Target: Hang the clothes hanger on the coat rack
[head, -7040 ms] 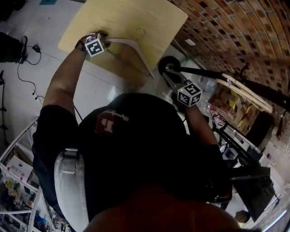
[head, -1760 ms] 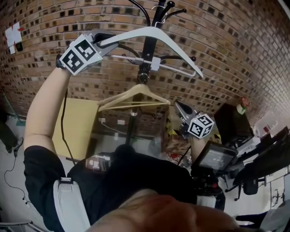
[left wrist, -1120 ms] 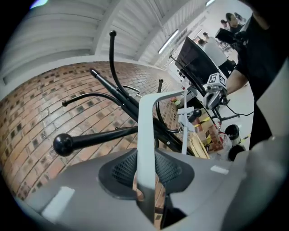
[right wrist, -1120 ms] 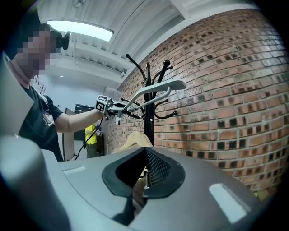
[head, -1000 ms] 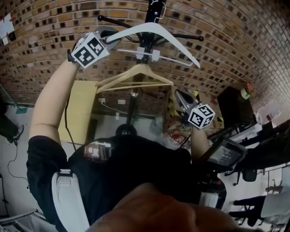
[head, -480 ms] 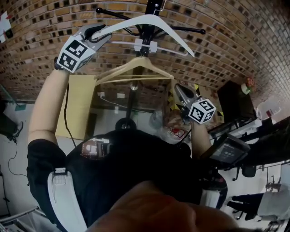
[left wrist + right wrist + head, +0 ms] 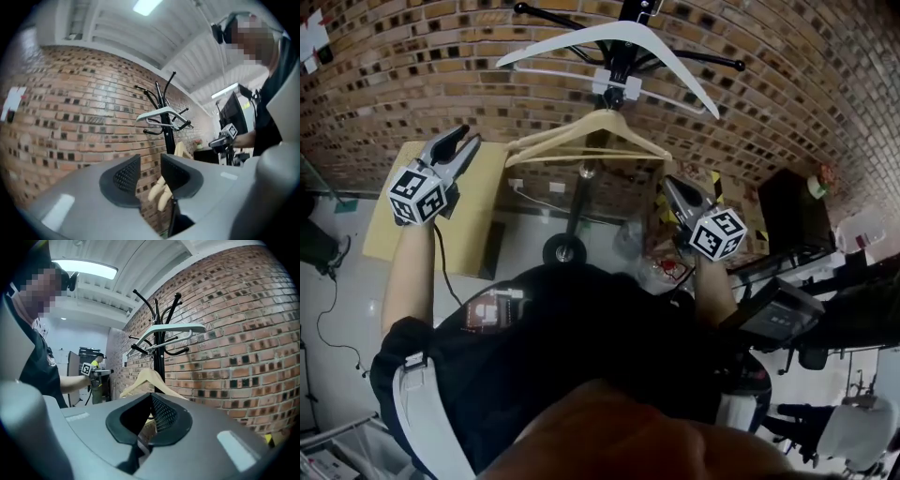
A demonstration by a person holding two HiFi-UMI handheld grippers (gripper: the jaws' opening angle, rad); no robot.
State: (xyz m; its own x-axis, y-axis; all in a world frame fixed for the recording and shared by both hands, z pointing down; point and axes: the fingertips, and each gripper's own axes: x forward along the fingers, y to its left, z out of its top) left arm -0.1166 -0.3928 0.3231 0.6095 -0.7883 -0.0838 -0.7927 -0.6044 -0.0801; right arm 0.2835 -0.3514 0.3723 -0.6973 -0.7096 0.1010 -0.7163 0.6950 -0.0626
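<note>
Brick wall [image 7: 441,84] filled the background, with a black coat rack [image 7: 578,202] standing close in front of it and a pale wooden table [image 7: 473,239] low at the left. At the top of the rack, among its dark prongs, the white clothes hanger [image 7: 609,37] hung free, its arms spread to either side of the pole and its bar roughly level; how its hook sat could not be made out. A wooden hanger [image 7: 600,127] hung lower on the same pole, just under the white one. The left gripper [image 7: 469,138] was held down at the left, over the table's near edge and well apart from the white hanger. Its jaws had just been opening and stood well apart, with nothing between the pads but the distant wall and rack. The right gripper [image 7: 668,183] hovered to the right of the pole, below the wooden hanger's right arm, its jaws brought together at the tips and holding nothing.
</note>
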